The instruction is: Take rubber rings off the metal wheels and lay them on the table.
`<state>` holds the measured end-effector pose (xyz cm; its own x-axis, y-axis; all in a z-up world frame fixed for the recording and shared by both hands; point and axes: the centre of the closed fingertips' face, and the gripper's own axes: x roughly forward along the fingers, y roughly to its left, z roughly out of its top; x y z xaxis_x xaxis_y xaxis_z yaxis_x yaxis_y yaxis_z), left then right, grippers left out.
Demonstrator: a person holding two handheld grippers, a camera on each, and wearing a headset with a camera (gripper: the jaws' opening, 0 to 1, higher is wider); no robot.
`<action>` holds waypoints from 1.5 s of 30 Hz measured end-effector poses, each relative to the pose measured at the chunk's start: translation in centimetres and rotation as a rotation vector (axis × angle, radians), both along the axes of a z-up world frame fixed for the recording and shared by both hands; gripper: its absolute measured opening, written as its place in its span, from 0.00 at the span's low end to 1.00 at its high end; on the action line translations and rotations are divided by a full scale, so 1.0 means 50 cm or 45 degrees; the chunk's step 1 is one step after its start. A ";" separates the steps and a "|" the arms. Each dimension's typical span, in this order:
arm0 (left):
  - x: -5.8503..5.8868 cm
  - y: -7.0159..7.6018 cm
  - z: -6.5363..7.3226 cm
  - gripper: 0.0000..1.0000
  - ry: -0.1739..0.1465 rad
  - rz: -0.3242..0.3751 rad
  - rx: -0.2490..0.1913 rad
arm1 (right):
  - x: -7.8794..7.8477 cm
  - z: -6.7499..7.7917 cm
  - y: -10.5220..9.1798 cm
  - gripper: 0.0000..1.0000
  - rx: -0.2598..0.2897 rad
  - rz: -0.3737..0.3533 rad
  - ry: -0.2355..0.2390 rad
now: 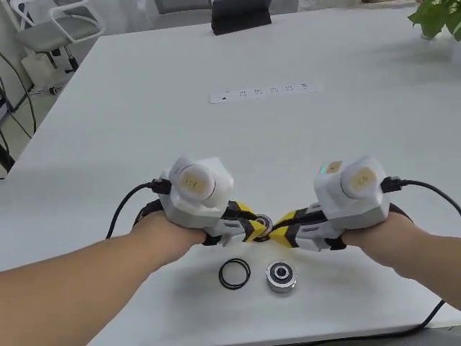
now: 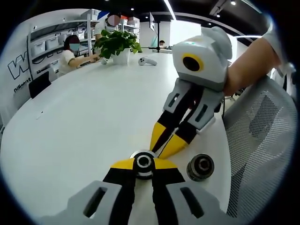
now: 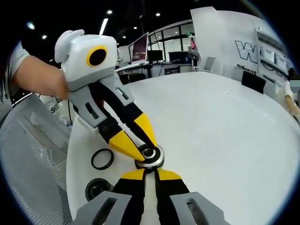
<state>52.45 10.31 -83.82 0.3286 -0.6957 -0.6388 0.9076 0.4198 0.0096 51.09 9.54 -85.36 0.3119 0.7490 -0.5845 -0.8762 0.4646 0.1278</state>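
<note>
Evidently braces the wheel (image 3: 151, 156) near the worktop's (image 1: 144, 108) front edge in the clamped left tool (image 3: 142, 150) — nips its rim with the shut right tool (image 2: 158, 149), probably to add to the loose ring (image 1: 234, 273) below.

Two tongs: the left tongs (image 1: 251, 229) and the right tongs (image 1: 279, 232). Two metal wheels: one metal wheel (image 1: 261, 224) at the tong tips and a second wheel (image 1: 281, 275) lying on the one bench (image 1: 144, 130). One loose rubber ring (image 1: 234, 273), though its outline looks doubled in the head view, so whether it is one ring or two stacked cannot be told. One power strip (image 1: 263, 92), one potted plant (image 1: 436, 18), one chair (image 1: 57, 29)
</note>
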 end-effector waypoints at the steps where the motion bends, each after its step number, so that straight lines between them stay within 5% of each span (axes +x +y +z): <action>1: 0.000 0.000 0.000 0.07 0.000 0.000 0.000 | 0.000 0.000 0.000 0.02 0.001 -0.001 0.001; 10: 0.003 0.000 -0.001 0.07 -0.002 0.001 0.000 | 0.009 0.001 -0.009 0.00 0.026 -0.059 0.055; 30: -0.001 -0.001 -0.003 0.07 0.003 0.043 0.010 | 0.025 0.022 -0.011 0.00 0.274 -0.289 0.272; 45: -0.001 -0.001 -0.003 0.07 -0.004 0.065 0.006 | 0.013 0.031 0.005 0.00 0.315 -0.295 0.305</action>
<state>52.41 10.27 -83.99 0.3654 -0.6750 -0.6409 0.8850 0.4654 0.0144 51.76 9.80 -83.81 0.3654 0.8020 -0.4724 -0.6839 0.5756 0.4482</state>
